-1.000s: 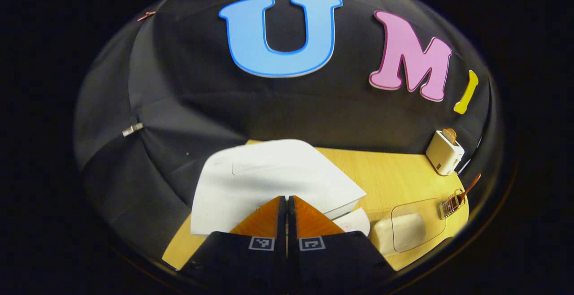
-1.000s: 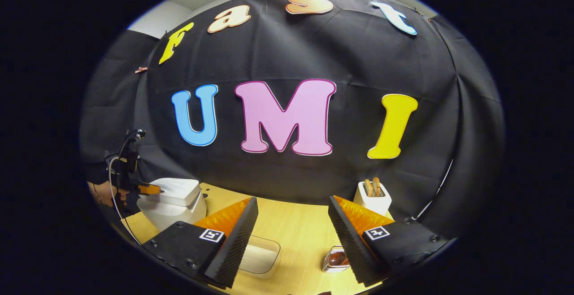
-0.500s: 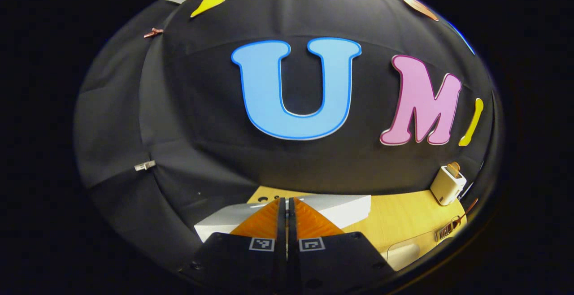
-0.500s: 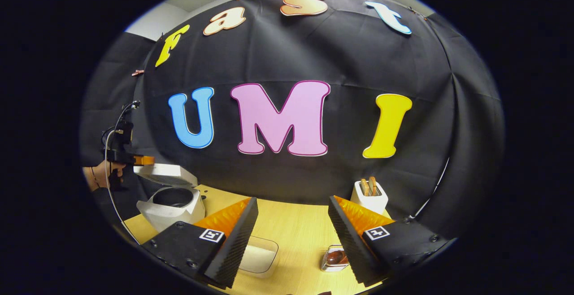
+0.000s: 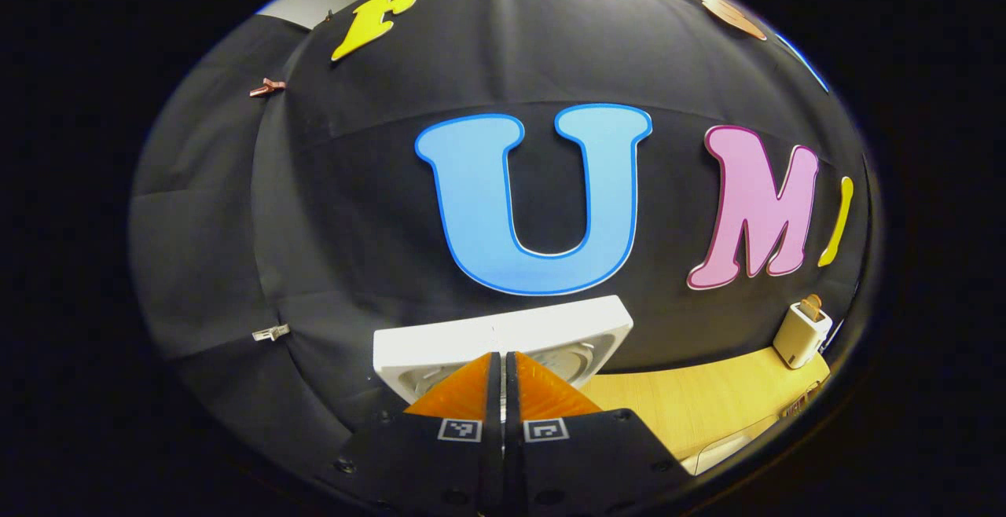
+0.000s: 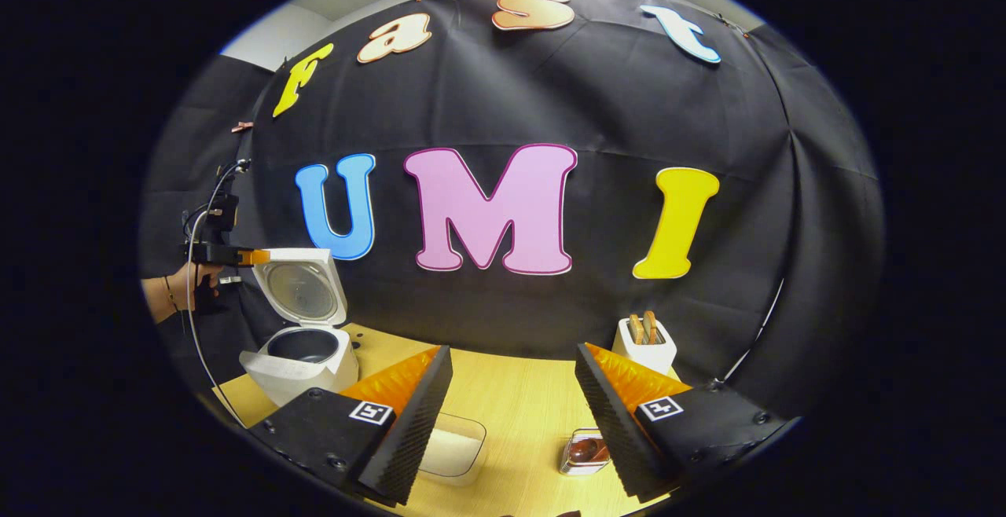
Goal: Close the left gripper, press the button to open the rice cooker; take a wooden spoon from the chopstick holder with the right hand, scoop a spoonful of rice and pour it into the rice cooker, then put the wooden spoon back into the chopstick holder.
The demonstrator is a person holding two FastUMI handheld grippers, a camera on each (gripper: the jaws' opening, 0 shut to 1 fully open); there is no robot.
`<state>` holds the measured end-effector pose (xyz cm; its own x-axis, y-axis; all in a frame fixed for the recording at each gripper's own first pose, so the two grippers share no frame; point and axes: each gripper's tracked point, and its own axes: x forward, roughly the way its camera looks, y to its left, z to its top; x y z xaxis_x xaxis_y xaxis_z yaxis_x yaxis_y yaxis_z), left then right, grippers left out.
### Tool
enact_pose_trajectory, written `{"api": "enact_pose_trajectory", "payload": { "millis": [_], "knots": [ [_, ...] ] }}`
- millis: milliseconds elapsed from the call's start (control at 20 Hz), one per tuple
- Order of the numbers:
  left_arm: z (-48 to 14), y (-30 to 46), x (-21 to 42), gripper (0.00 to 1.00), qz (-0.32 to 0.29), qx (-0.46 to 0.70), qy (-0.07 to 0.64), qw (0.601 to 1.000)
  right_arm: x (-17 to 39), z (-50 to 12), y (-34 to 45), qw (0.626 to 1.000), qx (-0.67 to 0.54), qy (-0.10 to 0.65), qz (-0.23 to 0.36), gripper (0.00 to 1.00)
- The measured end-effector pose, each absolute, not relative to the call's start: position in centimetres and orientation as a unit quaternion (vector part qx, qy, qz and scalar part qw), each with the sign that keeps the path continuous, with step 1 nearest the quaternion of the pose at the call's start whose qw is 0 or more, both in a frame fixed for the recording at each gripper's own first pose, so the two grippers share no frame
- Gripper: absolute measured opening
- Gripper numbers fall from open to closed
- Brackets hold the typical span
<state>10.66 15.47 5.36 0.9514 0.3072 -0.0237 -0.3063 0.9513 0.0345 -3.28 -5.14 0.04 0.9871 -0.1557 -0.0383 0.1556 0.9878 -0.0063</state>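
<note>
Black cloth hangs behind a light wooden table point(image 6: 519, 407). On the far left of the table, in the right gripper view, sits a white rice cooker point(image 6: 302, 356). Its lid point(image 6: 302, 289) stands up, wide open, and the dark pot inside shows.

A hand point(image 6: 185, 285) by the lid holds the left gripper point(image 6: 255, 256). Its tip is at the top edge of the lid, touching it or almost touching. In the left gripper view, the left gripper's two fingers point(image 5: 471, 383) are pressed flat together with nothing between them, and the white lid point(image 5: 503, 340) is right in front of them.

Low in the right gripper view, the right gripper point(image 6: 511, 375) has its two fingers wide apart. It holds nothing and hangs over the table.

Between those fingers, a clear box of white rice point(image 6: 452, 448) sits on the table. Beside it, near the right finger, is a small see-through chopstick holder point(image 6: 583, 454) with something brown in it, maybe the wooden spoon. I cannot tell for sure.

At the back right stands a little white toaster point(image 6: 644, 344) with two slices of bread point(image 6: 646, 327) sticking up.
</note>
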Motion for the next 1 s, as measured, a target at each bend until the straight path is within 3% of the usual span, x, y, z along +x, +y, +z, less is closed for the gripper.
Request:
{"api": "enact_pose_trajectory", "payload": {
  "millis": [300,550,600,800,850,900,1000],
  "knots": [
    [6.5,13.6,8.2,0.05,0.150,-0.012,-0.028,0.988,-3.8,-1.3,-6.6,0.995,0.022,0.029,-0.091,0.97],
    [5.3,9.4,6.2,0.06,0.105,-0.025,-0.036,0.994,-5.2,-5.4,-10.0,0.989,0.062,0.055,-0.123,0.97],
    [4.8,8.4,5.8,0.11,0.094,-0.025,-0.032,0.995,-5.4,-6.3,-10.8,0.987,0.068,0.062,-0.130,0.97],
    [3.2,5.9,4.7,0.56,0.075,-0.005,-0.014,0.997,-6.0,-10.2,-14.2,0.981,0.086,0.085,-0.151,0.98],
    [2.8,5.1,4.4,0.63,0.069,0.001,-0.009,0.998,-5.9,-11.2,-15.1,0.980,0.093,0.090,-0.154,0.98],
    [2.3,4.5,4.2,0.79,0.064,0.006,-0.004,0.998,-5.7,-12.2,-16.1,0.978,0.101,0.095,-0.159,0.98],
    [1.4,3.3,3.7,0.83,0.055,0.009,0.006,0.998,-5.1,-14.6,-18.1,0.973,0.112,0.110,-0.167,0.98]
  ]
}}
